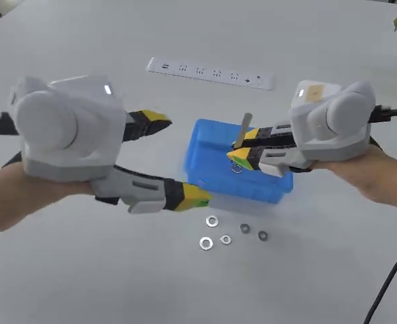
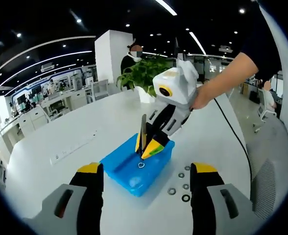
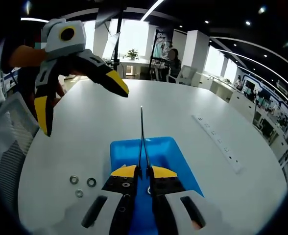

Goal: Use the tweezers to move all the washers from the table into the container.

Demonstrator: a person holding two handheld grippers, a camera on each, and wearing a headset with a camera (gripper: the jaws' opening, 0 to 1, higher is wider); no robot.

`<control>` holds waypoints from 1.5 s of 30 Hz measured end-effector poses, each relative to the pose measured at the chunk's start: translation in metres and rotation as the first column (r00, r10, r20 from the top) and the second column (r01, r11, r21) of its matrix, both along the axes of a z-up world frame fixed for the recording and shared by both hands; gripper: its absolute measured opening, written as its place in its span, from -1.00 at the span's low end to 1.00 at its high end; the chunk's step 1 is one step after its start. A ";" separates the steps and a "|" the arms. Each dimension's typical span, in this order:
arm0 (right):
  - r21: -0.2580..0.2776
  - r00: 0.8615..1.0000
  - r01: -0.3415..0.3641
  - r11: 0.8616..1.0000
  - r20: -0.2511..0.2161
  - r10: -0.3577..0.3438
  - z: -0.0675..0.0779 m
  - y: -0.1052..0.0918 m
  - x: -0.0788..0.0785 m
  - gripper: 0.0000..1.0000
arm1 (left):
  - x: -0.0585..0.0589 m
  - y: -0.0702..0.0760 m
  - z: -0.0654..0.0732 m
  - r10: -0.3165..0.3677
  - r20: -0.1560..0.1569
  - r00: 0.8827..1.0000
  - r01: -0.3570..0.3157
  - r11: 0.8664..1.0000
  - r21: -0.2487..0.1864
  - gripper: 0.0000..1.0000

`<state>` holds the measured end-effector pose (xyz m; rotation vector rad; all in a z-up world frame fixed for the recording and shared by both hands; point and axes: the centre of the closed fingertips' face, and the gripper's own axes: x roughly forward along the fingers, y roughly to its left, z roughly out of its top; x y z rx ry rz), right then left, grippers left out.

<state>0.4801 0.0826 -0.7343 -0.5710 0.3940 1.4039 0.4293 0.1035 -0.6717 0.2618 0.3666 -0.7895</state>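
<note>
The head view looks down and forward from close above the white surface (image 1: 77,283). The left gripper view sits low, facing across it at the right gripper (image 2: 146,149); the right gripper view faces back at the left gripper (image 3: 83,107). All three share the blue container (image 1: 215,169) and the washers (image 1: 212,221) beside it.

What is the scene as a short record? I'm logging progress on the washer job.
right gripper: shut on the tweezers, over the blue container
tweezer tip: one washer, in or just above the container
loose washers: five, beside the container
left gripper: open, empty
behind: power strip
</note>
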 end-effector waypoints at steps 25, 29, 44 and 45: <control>-0.032 0.998 -0.055 0.998 0.029 0.056 0.002 0.001 -0.010 -0.79 | 0.037 -0.047 0.006 -0.266 0.039 0.963 0.262 0.960 0.099 -0.51; -0.035 0.998 -0.056 0.998 0.030 0.057 0.002 0.002 -0.010 -0.79 | 0.034 -0.047 0.008 -0.266 0.028 0.964 0.263 0.961 0.085 -0.62; -0.048 0.996 -0.083 0.995 0.017 0.083 0.000 0.000 -0.018 -0.79 | 0.026 -0.052 0.010 -0.370 0.006 0.929 0.365 0.920 0.139 -0.82; -0.049 0.996 -0.082 0.995 0.016 0.083 -0.001 0.000 -0.018 -0.79 | 0.026 -0.052 0.010 -0.377 0.004 0.926 0.373 0.916 0.147 -0.82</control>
